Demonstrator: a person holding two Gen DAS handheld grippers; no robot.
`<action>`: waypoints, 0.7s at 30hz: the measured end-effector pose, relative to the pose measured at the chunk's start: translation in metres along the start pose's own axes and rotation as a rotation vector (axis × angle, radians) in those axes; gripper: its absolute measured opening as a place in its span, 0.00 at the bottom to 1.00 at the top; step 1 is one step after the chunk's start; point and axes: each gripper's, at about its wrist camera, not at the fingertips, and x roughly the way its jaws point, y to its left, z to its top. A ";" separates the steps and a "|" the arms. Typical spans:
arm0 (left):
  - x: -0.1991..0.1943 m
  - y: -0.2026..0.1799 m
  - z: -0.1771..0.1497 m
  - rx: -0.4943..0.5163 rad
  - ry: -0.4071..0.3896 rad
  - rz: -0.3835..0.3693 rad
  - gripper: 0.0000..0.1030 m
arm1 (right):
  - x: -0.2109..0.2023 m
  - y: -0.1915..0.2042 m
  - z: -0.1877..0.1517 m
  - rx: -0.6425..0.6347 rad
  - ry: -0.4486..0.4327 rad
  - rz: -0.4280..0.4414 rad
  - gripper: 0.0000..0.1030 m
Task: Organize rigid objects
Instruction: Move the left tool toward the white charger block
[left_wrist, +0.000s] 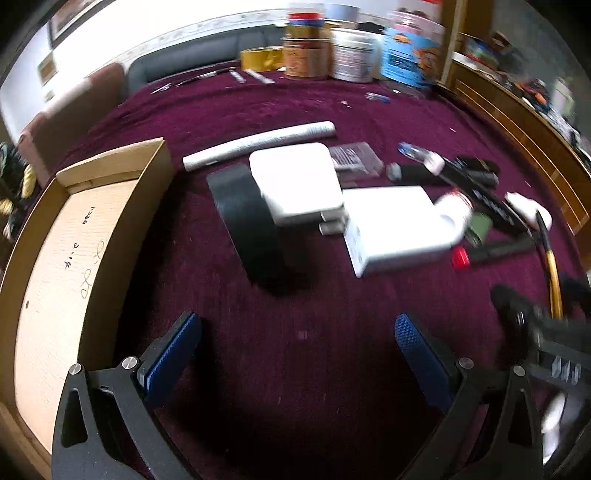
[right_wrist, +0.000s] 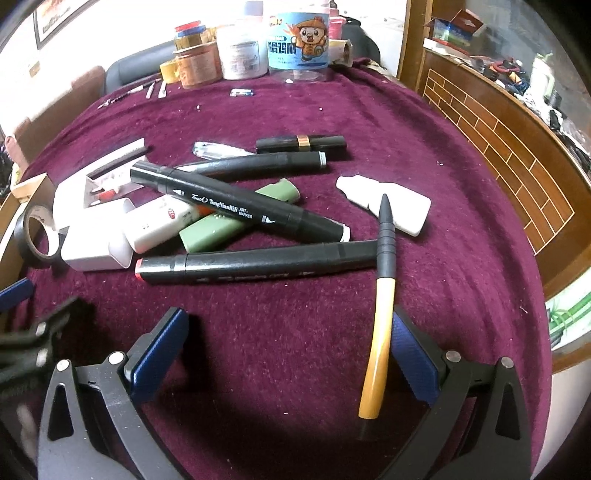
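Observation:
My left gripper (left_wrist: 299, 332) is open and empty above the purple cloth. To its left lies an open cardboard box (left_wrist: 66, 258). Ahead lie a black tape roll (left_wrist: 247, 218), a white flat box (left_wrist: 295, 181), a white charger box (left_wrist: 395, 225) and a white paper tube (left_wrist: 258, 142). My right gripper (right_wrist: 288, 332) is open. An orange pen with a black tip (right_wrist: 380, 317) lies against its right finger (right_wrist: 410, 354), not clamped. Ahead lies a pile of black markers (right_wrist: 258, 206), a green case (right_wrist: 236, 218), a white bottle (right_wrist: 384, 203) and a black lipstick tube (right_wrist: 301, 144).
Jars and tubs (right_wrist: 295, 40) and tape rolls (left_wrist: 258, 59) stand at the far table edge. Small tools (right_wrist: 155, 88) lie near them. A wooden cabinet (right_wrist: 498, 129) stands at the right. The black tape roll also shows at the left in the right wrist view (right_wrist: 35, 232).

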 end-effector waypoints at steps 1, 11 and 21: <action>-0.002 0.000 -0.004 0.006 -0.013 -0.004 0.99 | 0.001 0.000 0.001 0.006 0.007 -0.005 1.00; 0.000 -0.003 -0.002 0.015 -0.007 0.000 0.99 | -0.011 0.005 -0.010 -0.018 0.054 -0.041 1.00; 0.002 -0.003 0.000 -0.003 -0.011 0.008 0.99 | -0.139 -0.043 0.001 0.178 -0.507 0.042 1.00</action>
